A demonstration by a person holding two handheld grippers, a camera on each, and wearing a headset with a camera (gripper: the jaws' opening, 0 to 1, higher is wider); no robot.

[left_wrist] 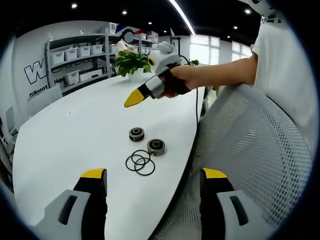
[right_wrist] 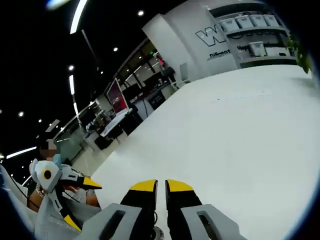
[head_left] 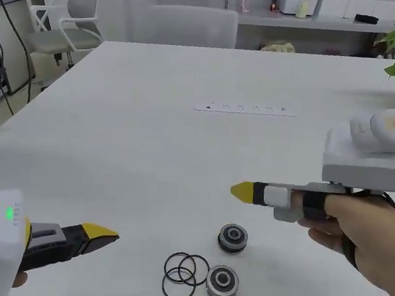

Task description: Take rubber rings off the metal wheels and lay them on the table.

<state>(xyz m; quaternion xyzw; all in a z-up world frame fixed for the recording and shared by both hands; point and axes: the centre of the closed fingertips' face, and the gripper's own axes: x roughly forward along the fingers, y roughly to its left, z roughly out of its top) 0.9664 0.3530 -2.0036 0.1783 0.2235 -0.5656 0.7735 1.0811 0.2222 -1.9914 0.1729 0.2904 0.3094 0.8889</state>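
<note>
A: What's on the white counter (head_left: 150, 124)?

B: The left gripper (left_wrist: 154, 174) is spread wide and the right gripper (right_wrist: 161, 186) is pinched closed, empty. Both hover clear of two metal wheels (head_left: 233, 237). The rubber rings (head_left: 184, 276) lie flat just beside them, likely already off.

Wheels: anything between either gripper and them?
Nothing standing. The right gripper hovers near the far wheel with open air between. From the left gripper, the loose rings lie flat on the table before the near wheel; coming from above should clear them.
</note>
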